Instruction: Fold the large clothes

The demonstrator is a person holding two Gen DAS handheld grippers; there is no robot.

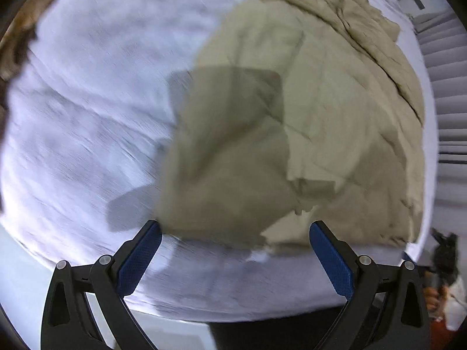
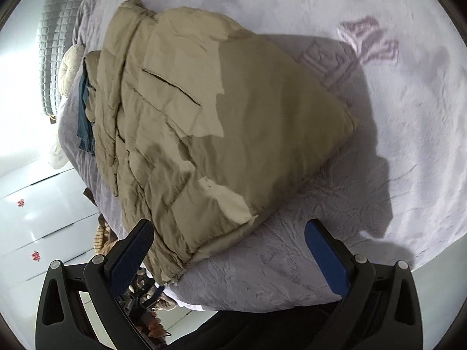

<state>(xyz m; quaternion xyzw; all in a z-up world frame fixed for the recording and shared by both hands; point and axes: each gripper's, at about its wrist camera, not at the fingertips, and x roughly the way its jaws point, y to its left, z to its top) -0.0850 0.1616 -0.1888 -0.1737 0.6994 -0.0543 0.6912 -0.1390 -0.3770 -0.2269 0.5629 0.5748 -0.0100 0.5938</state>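
Note:
A large khaki quilted garment (image 1: pixel 306 122) lies partly folded on a bed covered with a pale lilac fleece blanket (image 1: pixel 96 110). In the left wrist view my left gripper (image 1: pixel 235 229) hovers open just above the garment's near edge, nothing between its blue pads (image 1: pixel 140 259). In the right wrist view the same garment (image 2: pixel 221 134) fills the middle, its folded corner pointing right. My right gripper (image 2: pixel 229 227) is open above the garment's near hem, with its left finger (image 2: pixel 131 256) over the bed's edge and the right one over the blanket (image 2: pixel 379 204).
A blue-green cloth (image 2: pixel 85 116) peeks out from under the garment's far side beside a grey quilted headboard (image 2: pixel 55 58). A white glossy floor (image 2: pixel 38 213) lies left of the bed. A hand (image 2: pixel 151 326) and dark clutter sit below the bed edge.

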